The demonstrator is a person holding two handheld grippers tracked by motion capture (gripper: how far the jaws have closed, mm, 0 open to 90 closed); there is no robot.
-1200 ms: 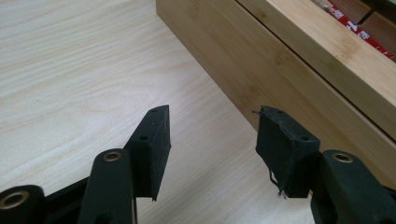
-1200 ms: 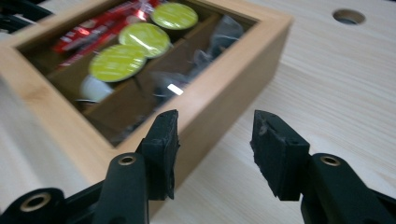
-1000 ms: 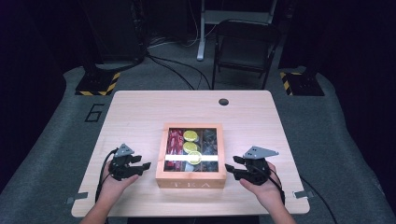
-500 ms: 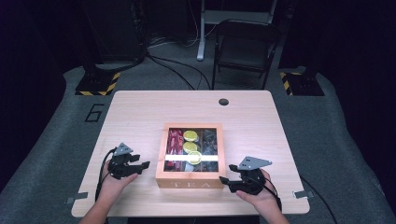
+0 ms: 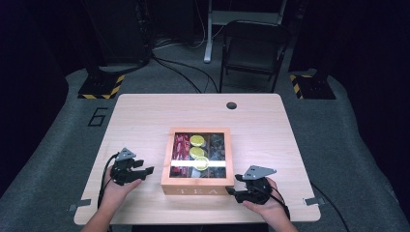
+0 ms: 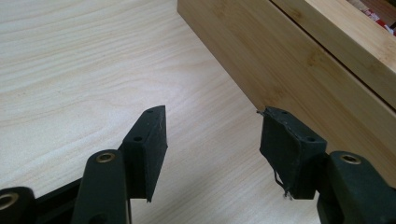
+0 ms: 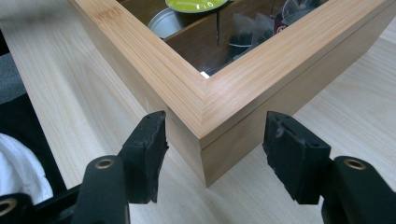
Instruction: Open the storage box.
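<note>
A wooden tea box point(image 5: 197, 157) with a glass-paned lid sits closed at the middle of the light wood table point(image 5: 145, 116), with green-topped capsules point(image 5: 197, 140) and red packets point(image 5: 181, 146) visible inside. The left gripper point(image 5: 147, 169) rests just left of the box, jaws spread, gripping nothing. The right gripper point(image 5: 231, 192) is at the box's near right corner, its spread jaws straddling that corner without touching it.

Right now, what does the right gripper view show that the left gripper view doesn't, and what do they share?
Right gripper view: the tea box's near corner between open jaws, and through the glass lid a green-topped capsule.
Left gripper view: the box's plain side wall, with a red packet at the top edge.
Shared: the wooden tea box, the light wood table and open black jaws.
</note>
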